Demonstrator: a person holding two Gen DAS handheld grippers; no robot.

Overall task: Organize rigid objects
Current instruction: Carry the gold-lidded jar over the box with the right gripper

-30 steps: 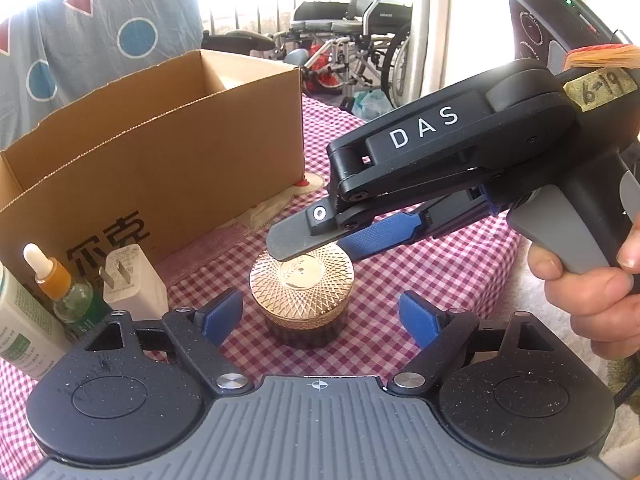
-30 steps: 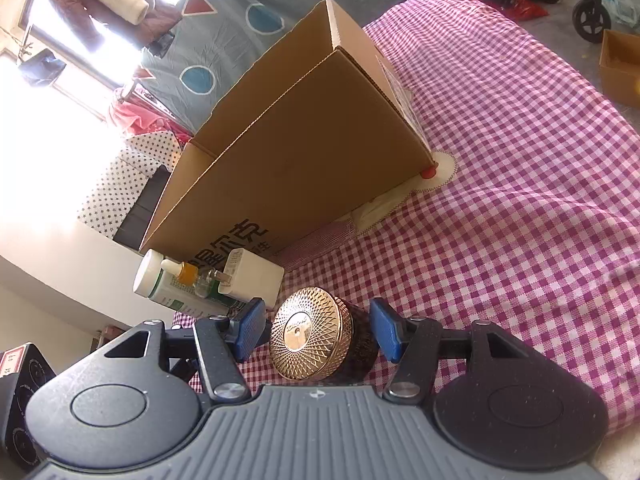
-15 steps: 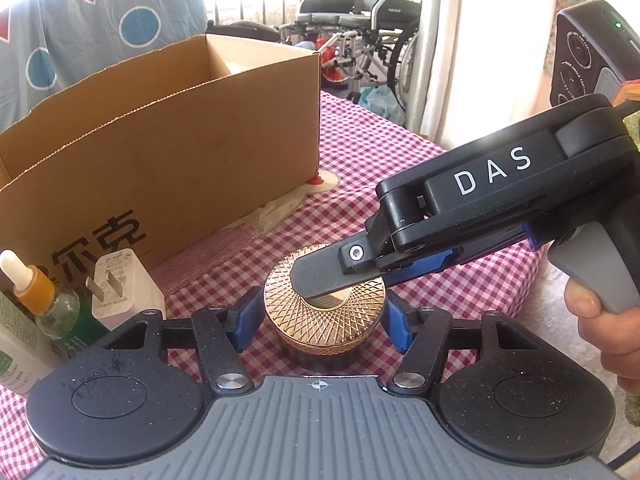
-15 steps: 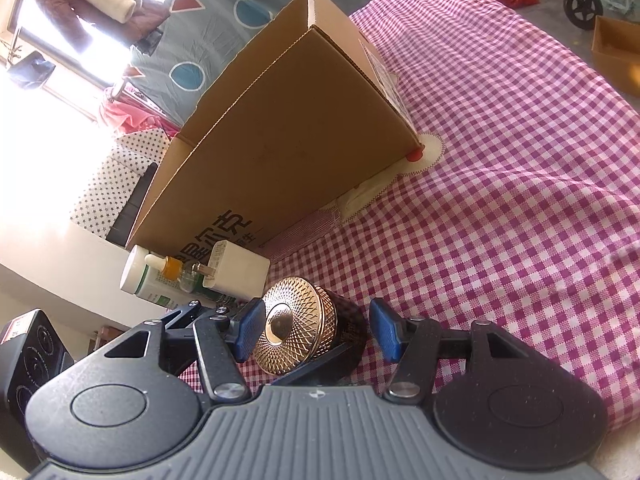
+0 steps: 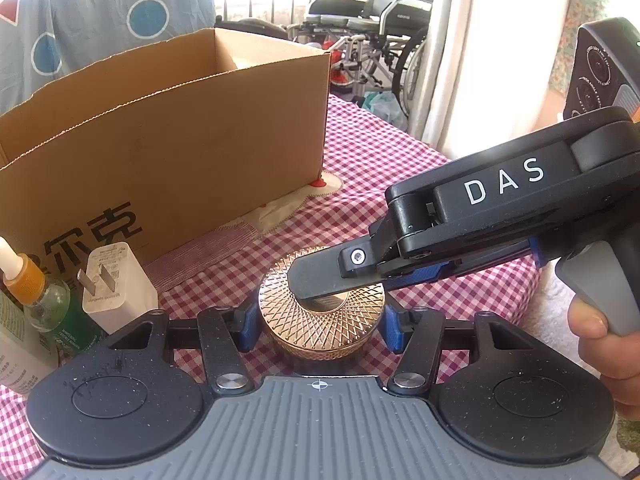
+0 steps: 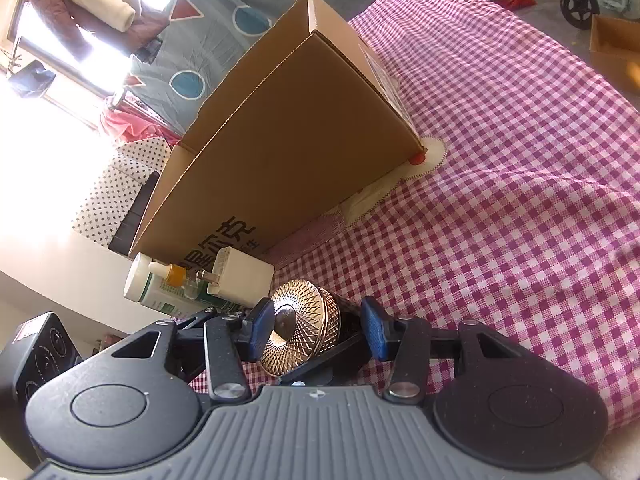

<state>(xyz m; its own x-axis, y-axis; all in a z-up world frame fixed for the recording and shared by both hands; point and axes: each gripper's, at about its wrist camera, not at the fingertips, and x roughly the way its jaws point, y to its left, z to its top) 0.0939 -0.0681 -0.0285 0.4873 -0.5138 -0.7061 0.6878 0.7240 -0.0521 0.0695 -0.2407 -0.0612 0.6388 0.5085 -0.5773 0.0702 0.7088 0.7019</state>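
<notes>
The jar (image 5: 322,318), dark w/ a gold patterned lid, stands on the checked cloth (image 5: 360,168) in front of the box (image 5: 160,140), near the charger (image 5: 116,280) and the bottles (image 5: 44,312).

Left gripper (image 5: 318,326): its blue pads (image 5: 249,326) sit on both sides of the lid. The left pad looks to be touching the rim; at the right one a thin gap seems to remain, so I judge it as not clamped yet, open around the jar.

Right gripper (image 6: 316,330): it comes from the right side, one finger lies flat over the lid top, the other goes under or beside the jar body. In the right wrist view the jar (image 6: 304,330) is between the pads, the left pad (image 6: 260,334) is at the lid face, the other is a little apart from the jar body. Whether it really presses I cannot tell.

How to do the step well, in my opinion:
- Only one gripper should carry. Two grips on one small jar can fight each other and twist the lid.
- Grip on the body or the lid rim at the widest part, pads level, since the metal lid is smooth and may slip.
- Close slowly until the jar stops moving, then lift straight up, no tilt.
- The lid may be loose, so a grip on the lid alone can leave the body behind.
- Go over the box wall w/ clearance, lower inside, then release.
- Watch the charger and bottles on the left, do not knock them.
</notes>
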